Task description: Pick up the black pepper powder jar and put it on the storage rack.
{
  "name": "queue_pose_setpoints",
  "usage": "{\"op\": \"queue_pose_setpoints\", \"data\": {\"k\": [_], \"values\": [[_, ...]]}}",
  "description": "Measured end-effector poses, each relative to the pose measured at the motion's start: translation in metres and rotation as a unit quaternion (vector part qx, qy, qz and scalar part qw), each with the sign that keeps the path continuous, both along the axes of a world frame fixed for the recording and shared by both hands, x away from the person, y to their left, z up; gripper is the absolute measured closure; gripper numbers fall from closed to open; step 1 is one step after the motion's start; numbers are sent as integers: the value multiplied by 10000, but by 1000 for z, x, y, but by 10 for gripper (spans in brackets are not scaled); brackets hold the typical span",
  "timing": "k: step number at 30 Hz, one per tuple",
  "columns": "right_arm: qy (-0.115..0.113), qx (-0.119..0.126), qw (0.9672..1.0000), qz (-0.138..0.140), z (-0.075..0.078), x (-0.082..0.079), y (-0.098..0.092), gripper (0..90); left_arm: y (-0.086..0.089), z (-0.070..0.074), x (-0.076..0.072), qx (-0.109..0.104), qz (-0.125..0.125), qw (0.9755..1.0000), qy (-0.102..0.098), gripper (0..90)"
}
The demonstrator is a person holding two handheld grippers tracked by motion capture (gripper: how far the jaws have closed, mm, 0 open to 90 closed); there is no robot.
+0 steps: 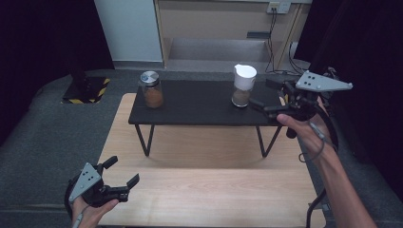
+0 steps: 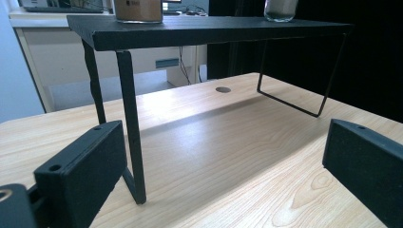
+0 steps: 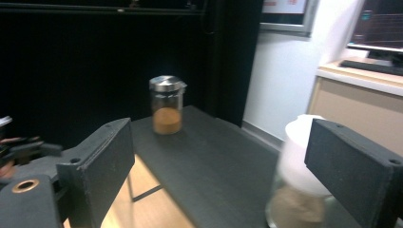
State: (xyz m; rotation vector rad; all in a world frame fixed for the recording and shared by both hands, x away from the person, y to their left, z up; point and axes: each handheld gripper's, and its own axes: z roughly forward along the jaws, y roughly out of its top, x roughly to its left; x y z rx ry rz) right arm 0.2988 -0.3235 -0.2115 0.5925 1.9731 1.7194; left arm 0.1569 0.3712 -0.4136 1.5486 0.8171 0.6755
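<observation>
the white-lidded jar (image 1: pixel 244 85) stands upright on the right part of the black shelf (image 1: pixel 199 102), its long axis vertical and the spouted white lid on top. it holds a brownish powder in its lower part. the right claw (image 1: pixel 262 99) is level with it and just beside it on the right, pointing left along the shelf; its jaws stand apart with nothing gripped. in the right gripper view the jar (image 3: pixel 299 180) sits blurred between the jaws, close against the right-hand one, and whether that jaw touches it is hard to say.

at the shelf's left end, well apart, a steel-lidded jar (image 1: pixel 151 89) stands upright with orange-brown powder filling its lower half. the shelf top between the two jars is bare. the shelf rests on thin black wire legs on the wooden tabletop (image 1: pixel 204 190). the left claw (image 1: pixel 124 172) hovers low over the tabletop's near left corner, jaws wide apart and empty.
</observation>
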Motion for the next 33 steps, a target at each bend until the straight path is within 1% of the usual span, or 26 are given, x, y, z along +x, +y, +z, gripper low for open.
{"op": "queue_pose_setpoints", "data": {"k": [6,8,12,17,22,26,29,32,33], "values": [[21,-51,9998,203,-20,-8,2,100,0,0,0,2,-6,10000,9,0],[25,-37,9997,239,-30,-11,2,100,0,0,0,-5,-7,10000,6,0],[55,-42,9997,249,-46,-17,2,100,0,0,0,18,-14,10000,11,0],[95,-147,9996,215,-66,-27,5,100,0,0,0,12,-4,10000,19,0],[120,-95,9998,136,-86,-36,5,100,-1,0,1,17,-24,10000,38,0],[80,-174,9998,-14,-98,-45,8,100,-1,1,1,46,-49,10000,44,0],[13,-334,9993,-195,-108,-56,14,100,-2,1,1,57,-64,10000,51,0],[-26,-370,9989,-289,-120,-64,18,100,-2,1,2,69,-84,9999,58,1],[-7,-366,9989,-305,-124,-66,19,101,-2,1,2,67,-86,9999,57,1]]}}
